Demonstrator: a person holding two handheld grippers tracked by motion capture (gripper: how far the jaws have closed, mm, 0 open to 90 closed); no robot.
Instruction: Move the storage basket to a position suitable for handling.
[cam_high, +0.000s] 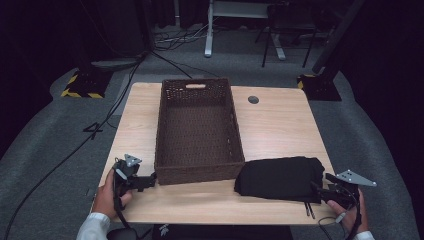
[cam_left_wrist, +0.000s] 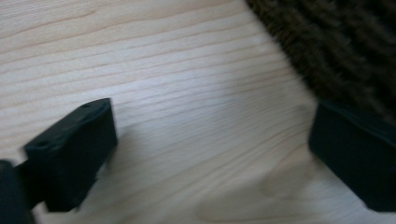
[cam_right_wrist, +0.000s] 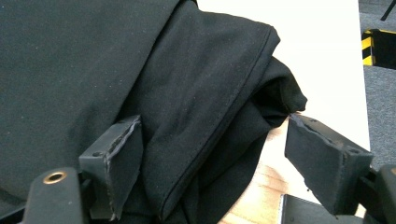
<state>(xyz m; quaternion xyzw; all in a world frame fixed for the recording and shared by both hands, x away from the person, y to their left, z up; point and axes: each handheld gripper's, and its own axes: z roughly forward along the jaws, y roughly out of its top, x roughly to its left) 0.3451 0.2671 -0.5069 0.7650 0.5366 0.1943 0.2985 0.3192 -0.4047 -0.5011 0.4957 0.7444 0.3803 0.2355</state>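
High view: folded black cloth (cam_high: 279, 177) lies lengthwise left-to-right beside the basket (cam_high: 198, 131); both grippers' fingers spread wide, holding nothing.

A folded black cloth (cam_right_wrist: 140, 70) lies on the light wooden tabletop (cam_right_wrist: 299, 42), with a stitched hem running diagonally across its top layer. The hand-held gripper (cam_right_wrist: 210, 158) has its two black jaws spread apart around the cloth's bunched corner: one jaw rests over the fabric, the other sits just beside the corner's tip above bare wood. Beyond the tabletop's edge, grey floor (cam_right_wrist: 379, 107) and a yellow-and-black striped base (cam_right_wrist: 376, 46) show.
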